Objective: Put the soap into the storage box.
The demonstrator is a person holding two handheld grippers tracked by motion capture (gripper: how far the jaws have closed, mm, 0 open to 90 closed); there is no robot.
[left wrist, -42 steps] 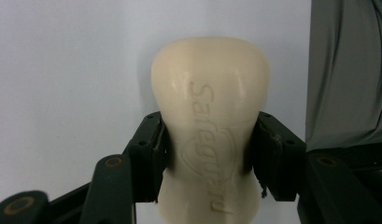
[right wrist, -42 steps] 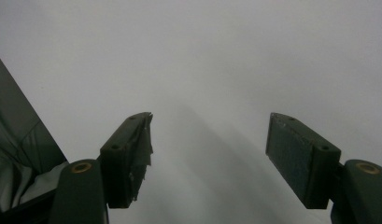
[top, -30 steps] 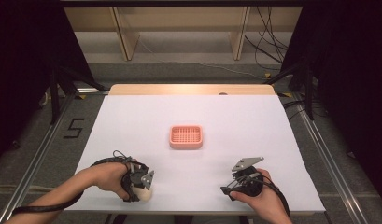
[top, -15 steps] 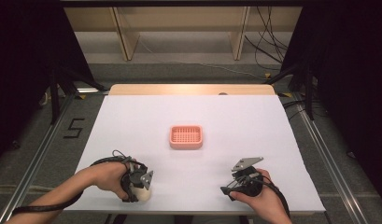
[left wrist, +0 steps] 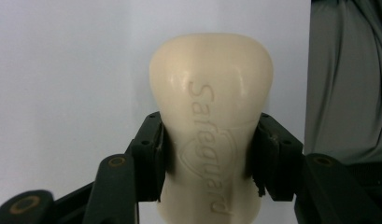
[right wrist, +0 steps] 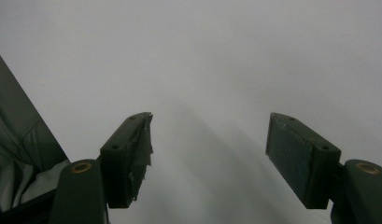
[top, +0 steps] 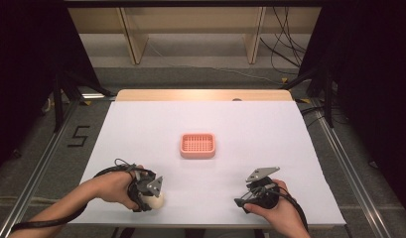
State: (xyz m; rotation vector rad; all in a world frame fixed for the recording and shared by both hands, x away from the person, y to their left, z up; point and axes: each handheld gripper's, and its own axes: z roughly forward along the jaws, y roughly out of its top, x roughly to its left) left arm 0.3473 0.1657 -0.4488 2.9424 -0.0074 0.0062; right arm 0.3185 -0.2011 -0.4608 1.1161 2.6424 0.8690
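Left gripper [left wrist: 209,154] pads clamp waist of cream soap bar [left wrist: 211,121], one pad each side. Embossed "Safeguard" runs along bar (shield outline beneath letters). Long axis runs bottom to top of left gripper view, rounded end toward top. High view: soap bar [top: 156,201] lower left, on white table [top: 270,134]. Right gripper [right wrist: 207,154] jaws wide apart, nothing between. Pink tray [top: 197,145] mid-frame.

"Safeguard" on soap bar [left wrist: 211,126], "5" on floor [top: 79,136]
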